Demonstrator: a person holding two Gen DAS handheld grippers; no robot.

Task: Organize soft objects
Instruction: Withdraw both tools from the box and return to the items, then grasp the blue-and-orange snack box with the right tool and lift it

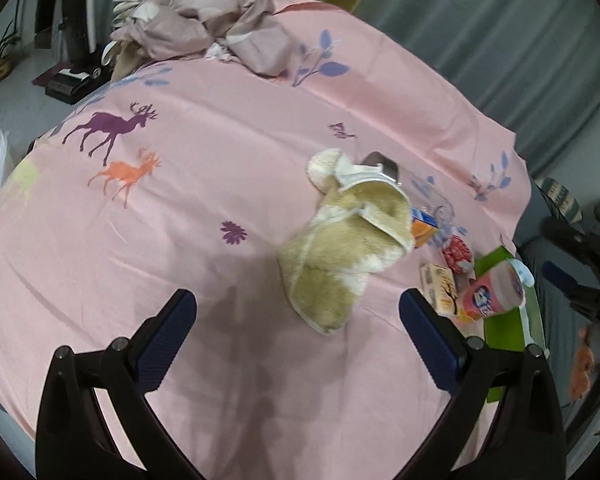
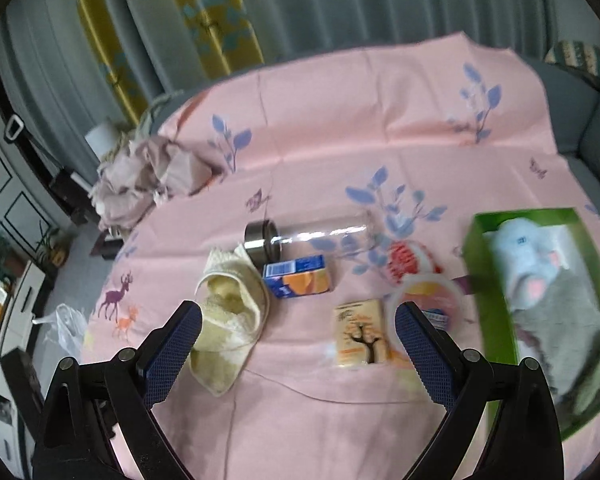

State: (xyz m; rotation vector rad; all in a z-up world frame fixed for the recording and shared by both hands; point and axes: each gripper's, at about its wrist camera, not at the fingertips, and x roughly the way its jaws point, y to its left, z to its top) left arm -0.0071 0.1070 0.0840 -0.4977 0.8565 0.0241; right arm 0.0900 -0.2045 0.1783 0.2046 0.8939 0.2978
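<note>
Pink cotton bedsheet printed with deer and blue leaves: fills both views and carries everything listed below.

Green rectangular cardboard box: right edge of the right wrist view, already holding a grey-and-white plush toy.

Crumpled mauve cloth heap: upper left of the left wrist view, well apart from the other goods.

Beige-and-cream terry towel: centre-right of the left wrist view and lower left of centre in the right wrist view, loosely bunched, touching a clear glass bottle with a steel cap and an orange-and-blue juice carton. Its long axis runs from the frame's lower centre up toward the upper right in the left wrist view, with the rounded cream end uppermost (the folds hide any true corner).

Left gripper: jaws spread wide, nothing between them, towel just ahead.

Right gripper: likewise spread and empty.

Handling note, as judged: the towel looks like the next pickup; the jaws would best straddle the thick middle fold across its length, clear of the carton and bottle, so hard items stay put.
</note>
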